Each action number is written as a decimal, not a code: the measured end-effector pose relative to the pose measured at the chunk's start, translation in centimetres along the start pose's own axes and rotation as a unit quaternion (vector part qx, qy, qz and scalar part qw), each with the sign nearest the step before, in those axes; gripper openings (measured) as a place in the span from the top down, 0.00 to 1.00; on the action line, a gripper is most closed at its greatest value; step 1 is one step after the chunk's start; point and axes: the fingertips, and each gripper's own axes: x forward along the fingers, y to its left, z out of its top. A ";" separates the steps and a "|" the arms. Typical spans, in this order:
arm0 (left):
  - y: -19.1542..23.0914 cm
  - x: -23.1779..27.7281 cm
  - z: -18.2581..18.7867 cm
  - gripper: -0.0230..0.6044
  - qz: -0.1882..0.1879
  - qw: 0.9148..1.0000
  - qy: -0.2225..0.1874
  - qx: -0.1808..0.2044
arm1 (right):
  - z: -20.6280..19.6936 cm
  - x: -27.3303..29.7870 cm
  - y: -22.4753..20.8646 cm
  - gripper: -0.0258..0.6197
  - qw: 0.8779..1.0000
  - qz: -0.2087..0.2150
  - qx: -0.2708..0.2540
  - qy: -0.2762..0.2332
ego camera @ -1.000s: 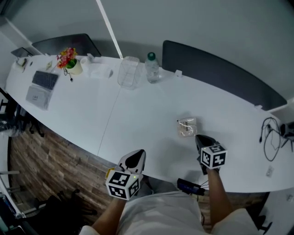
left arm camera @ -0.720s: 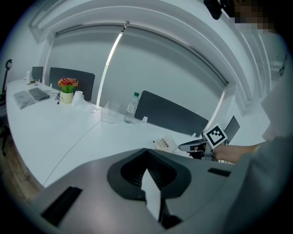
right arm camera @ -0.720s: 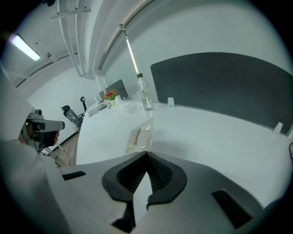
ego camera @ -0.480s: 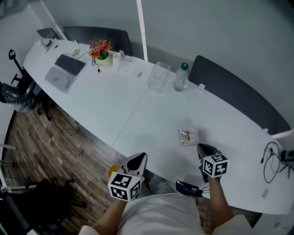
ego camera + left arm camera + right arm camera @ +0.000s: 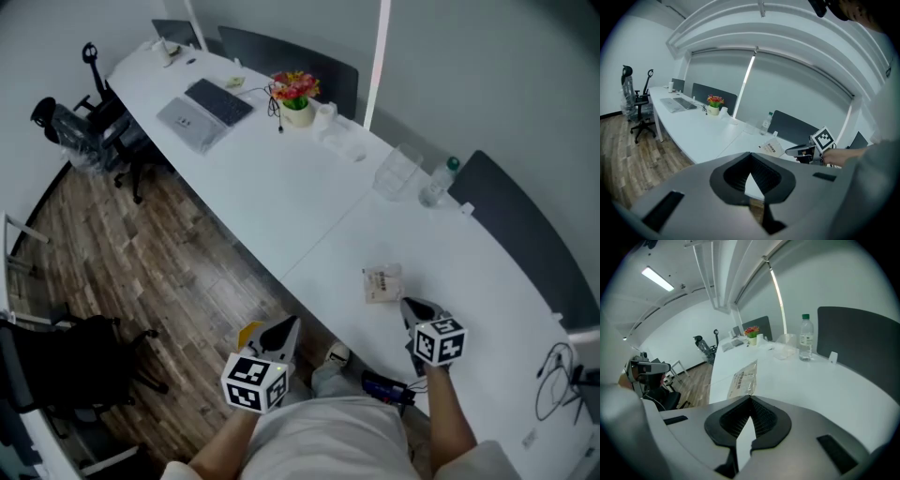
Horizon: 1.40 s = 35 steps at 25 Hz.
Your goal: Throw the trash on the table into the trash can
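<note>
Packet (image 5: 382,283) near closed right claw (image 5: 409,305)

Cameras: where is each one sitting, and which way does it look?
Head view: on the person's head, looking steeply down at the white table; both forearms, left tongs and right tongs show.
Left gripper view: on the left tongs, looking across the table; these tongs, shut, the right tongs and a hand show.
Right gripper view: on the right tongs, looking along the table toward the flowers; these tongs show, shut.
Shared: all three see the packet and water bottle.
</note>
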 end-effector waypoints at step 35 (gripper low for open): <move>18.5 -27.3 -10.0 0.96 0.249 0.947 -0.132 -0.151 | -0.1 10.8 38.4 0.91 0.938 0.253 -0.228 0.069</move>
